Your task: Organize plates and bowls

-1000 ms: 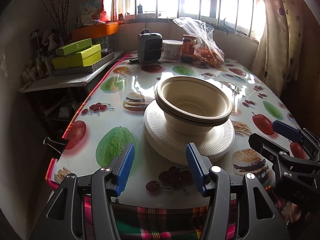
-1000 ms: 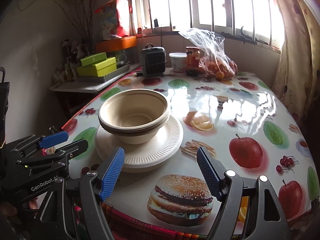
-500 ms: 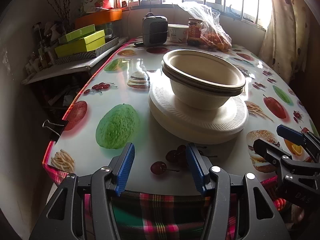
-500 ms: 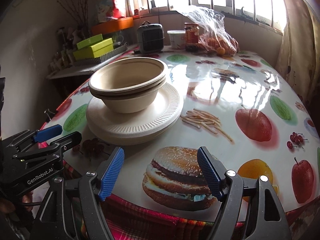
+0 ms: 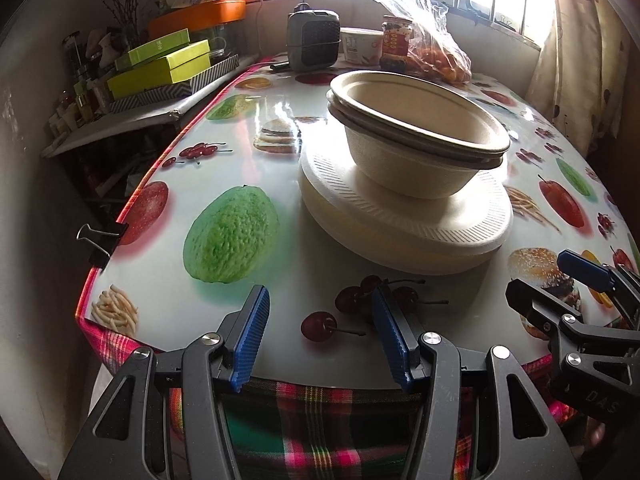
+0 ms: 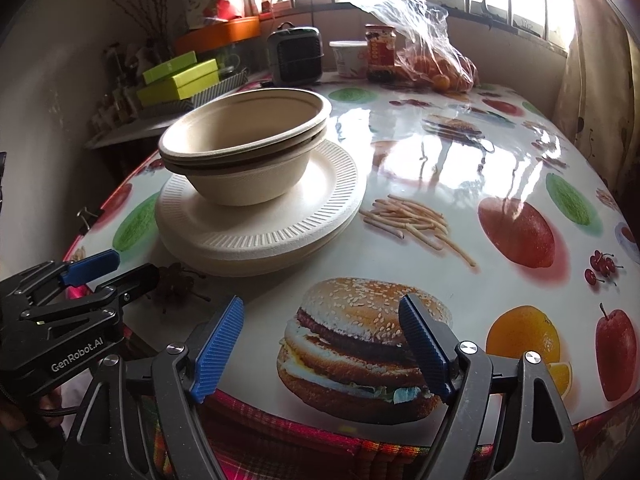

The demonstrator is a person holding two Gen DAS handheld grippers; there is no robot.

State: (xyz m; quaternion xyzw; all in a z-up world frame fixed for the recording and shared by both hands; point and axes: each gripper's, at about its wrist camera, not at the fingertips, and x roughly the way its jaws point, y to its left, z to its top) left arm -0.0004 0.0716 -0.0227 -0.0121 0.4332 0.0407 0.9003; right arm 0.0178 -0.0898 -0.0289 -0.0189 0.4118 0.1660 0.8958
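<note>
Nested beige paper bowls (image 5: 416, 136) (image 6: 248, 148) sit on a stack of white ribbed paper plates (image 5: 404, 224) (image 6: 260, 220) near the front of the table. My left gripper (image 5: 320, 320) hovers open over the table's front edge, a short way in front of the plates, nothing between its blue pads. My right gripper (image 6: 320, 328) stands to the right of the stack, above a printed burger; its jaws are opening and hold nothing. Each gripper shows at the edge of the other's view, the right gripper (image 5: 576, 288) and the left gripper (image 6: 104, 272).
A glossy fruit-and-food print cloth covers the table (image 5: 224, 152), held by a binder clip (image 5: 100, 240) at the left edge. At the far end stand a small heater (image 5: 314, 42), a tub (image 5: 362, 44), a jar (image 5: 396, 42) and a bag of oranges (image 5: 436, 52). Green boxes (image 5: 160, 64) lie on a side shelf.
Both grippers have sunk toward the table and tilted, so the bowls and plates loom larger and nearer. The right gripper's jaws have spread slightly wider.
</note>
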